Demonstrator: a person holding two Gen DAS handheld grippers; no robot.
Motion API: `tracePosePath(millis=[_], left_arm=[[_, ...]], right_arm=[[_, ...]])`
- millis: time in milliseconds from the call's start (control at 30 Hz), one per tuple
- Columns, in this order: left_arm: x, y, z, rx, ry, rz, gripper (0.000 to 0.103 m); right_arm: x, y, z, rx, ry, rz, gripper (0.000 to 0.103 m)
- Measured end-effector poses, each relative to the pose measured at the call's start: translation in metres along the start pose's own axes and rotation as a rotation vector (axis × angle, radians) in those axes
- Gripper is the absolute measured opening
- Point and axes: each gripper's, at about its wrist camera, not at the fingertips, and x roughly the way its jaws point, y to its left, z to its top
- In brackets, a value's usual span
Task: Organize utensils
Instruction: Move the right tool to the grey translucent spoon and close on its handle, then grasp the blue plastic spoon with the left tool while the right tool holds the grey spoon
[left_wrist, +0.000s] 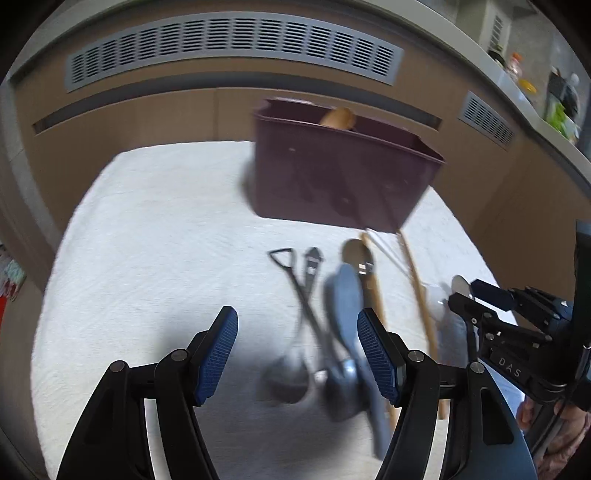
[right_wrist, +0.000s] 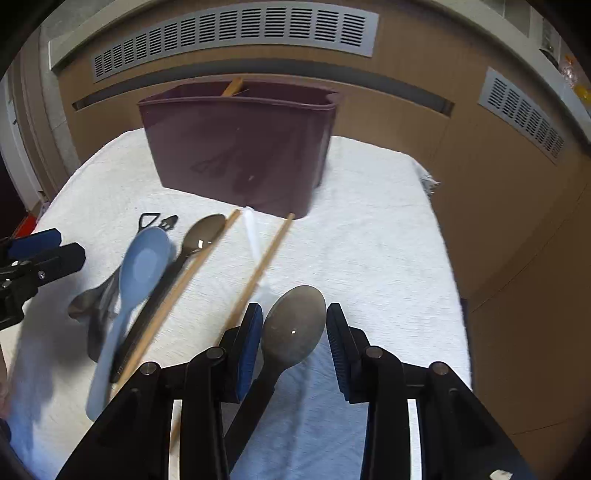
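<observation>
My right gripper (right_wrist: 294, 308) has its blue pads against both edges of a dark spoon (right_wrist: 291, 332), whose handle runs back under the left finger. It also shows at the right of the left wrist view as the right gripper (left_wrist: 469, 299). My left gripper (left_wrist: 297, 314) hangs open above a pile of utensils: a light blue spoon (left_wrist: 345, 306), dark ladles (left_wrist: 288, 373) and wooden chopsticks (left_wrist: 421, 295). Nothing touches its pads. The blue spoon (right_wrist: 144, 262) and chopsticks (right_wrist: 192, 273) lie left of the right gripper. Behind stands a maroon bin (right_wrist: 240, 147) with a wooden utensil (right_wrist: 232, 86) in it.
Everything rests on a white cloth (right_wrist: 369, 240) whose right edge drops off near the brown panelled wall (right_wrist: 498, 184) with grey vents. The maroon bin (left_wrist: 343, 173) stands at the cloth's far side. A person's hand (left_wrist: 561, 443) holds the right gripper's handle.
</observation>
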Motion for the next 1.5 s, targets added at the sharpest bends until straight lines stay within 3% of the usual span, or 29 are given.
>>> tracePosePath(millis=[67,100,267,533,833,1067,1200,1367,1500], left_arm=[[0.006,-0.011,0.001,0.028,0.011,-0.015,0.064],[0.010,-0.018,0.001,0.053,0.015,-0.002,0.056],[0.026,-0.032,0.004,0.124,0.043,0.066,0.046],[0.031,-0.006,0.007,0.108,0.054,0.184,0.043],[0.027,-0.016,0.014,0.011,0.107,0.021,0.044],[0.056,-0.036,0.021,0.021,0.121,0.090,0.044],[0.068,-0.053,0.025,0.114,0.094,0.096,0.043],[0.066,-0.061,0.022,0.203,0.059,0.119,0.034],[0.046,-0.054,0.016,0.207,0.024,0.067,0.010]], right_arm=[[-0.003,-0.009,-0.004,0.017,-0.004,0.015,0.033],[-0.004,-0.013,-0.006,0.028,-0.003,0.023,0.033],[-0.007,-0.024,-0.013,0.053,-0.018,0.046,0.033],[-0.009,-0.031,-0.018,0.076,-0.039,0.075,0.033],[-0.011,-0.030,-0.020,0.080,-0.053,0.082,0.033],[-0.017,-0.031,-0.021,0.074,-0.070,0.075,0.033],[-0.017,-0.030,-0.022,0.071,-0.071,0.071,0.033],[-0.014,-0.033,-0.023,0.077,-0.060,0.100,0.033],[-0.011,-0.036,-0.024,0.088,-0.046,0.163,0.033]])
